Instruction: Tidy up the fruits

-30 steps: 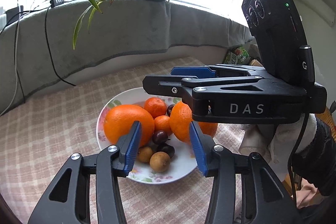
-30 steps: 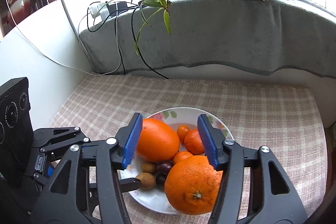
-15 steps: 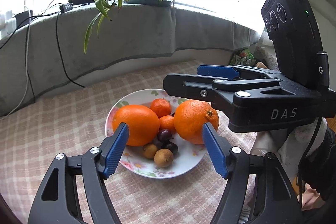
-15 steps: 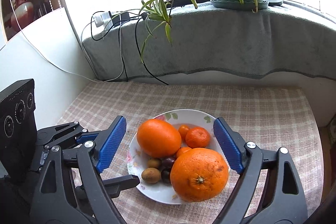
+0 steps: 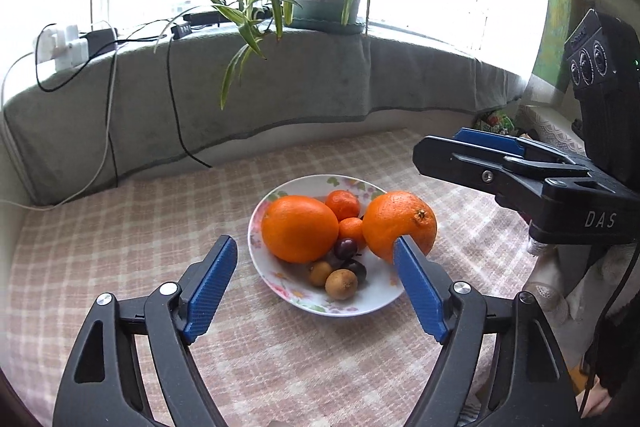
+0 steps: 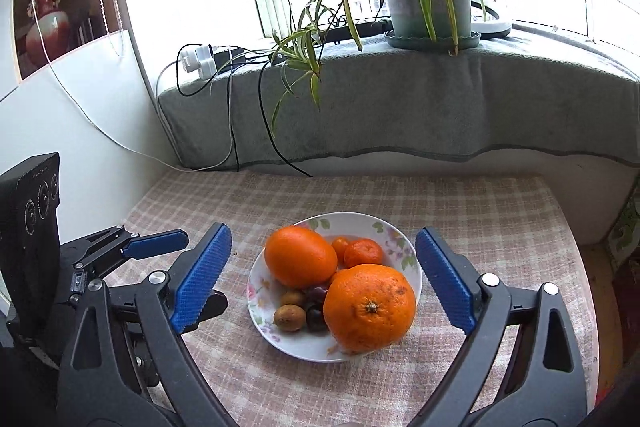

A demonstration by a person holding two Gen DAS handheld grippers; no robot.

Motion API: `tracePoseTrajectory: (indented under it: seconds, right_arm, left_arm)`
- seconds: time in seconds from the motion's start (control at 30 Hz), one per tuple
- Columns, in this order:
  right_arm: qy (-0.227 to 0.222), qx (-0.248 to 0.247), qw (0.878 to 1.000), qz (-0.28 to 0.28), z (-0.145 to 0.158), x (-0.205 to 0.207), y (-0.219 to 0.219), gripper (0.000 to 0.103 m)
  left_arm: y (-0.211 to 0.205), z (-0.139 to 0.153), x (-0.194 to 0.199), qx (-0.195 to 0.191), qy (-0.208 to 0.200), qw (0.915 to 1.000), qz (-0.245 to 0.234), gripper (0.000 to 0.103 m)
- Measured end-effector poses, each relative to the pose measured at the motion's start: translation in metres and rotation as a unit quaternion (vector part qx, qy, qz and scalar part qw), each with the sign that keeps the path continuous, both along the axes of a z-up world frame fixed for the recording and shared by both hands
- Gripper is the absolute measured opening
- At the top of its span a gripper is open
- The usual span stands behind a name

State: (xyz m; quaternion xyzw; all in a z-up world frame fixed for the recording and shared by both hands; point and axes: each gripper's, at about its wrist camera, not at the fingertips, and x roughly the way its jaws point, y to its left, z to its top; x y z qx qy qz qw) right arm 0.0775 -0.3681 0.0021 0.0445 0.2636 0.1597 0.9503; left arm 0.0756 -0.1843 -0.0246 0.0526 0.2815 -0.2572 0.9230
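- Left gripper (image 5: 316,287): jaws just been opening, now spread wide, gripping nothing, plate (image 5: 372,303) of fruit beyond the tips.
- Right gripper (image 6: 322,281): jaws likewise just opening, wide apart, empty.
- On the plate, resting on the table (image 6: 480,211): big orange (image 6: 370,307) at 5 o'clock, second orange (image 6: 300,255) at 10 o'clock.

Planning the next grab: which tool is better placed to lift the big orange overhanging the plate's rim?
Probably the right tool: open, with the overhanging orange straight ahead and nearest.

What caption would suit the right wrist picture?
Right gripper, open and empty, faces a floral plate piled with oranges, tangerines and small fruits on a checked tablecloth.
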Motion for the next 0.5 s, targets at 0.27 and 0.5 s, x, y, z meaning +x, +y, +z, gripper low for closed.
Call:
tracePoseTrajectory:
  seconds: [0.27,0.5]
  right_arm:
    - [-0.017,-0.011,1.000,-0.020,-0.001,-0.022,0.003,0.103]
    - [-0.024,-0.013,0.999,-0.036,-0.005,-0.038,0.000,0.103]
  left_arm:
    - [0.018,0.008,-0.015,-0.007,-0.027,0.9987,0.042,0.081]
    - [0.022,0.010,-0.022,-0.002,-0.039,0.9973,0.062,0.081]
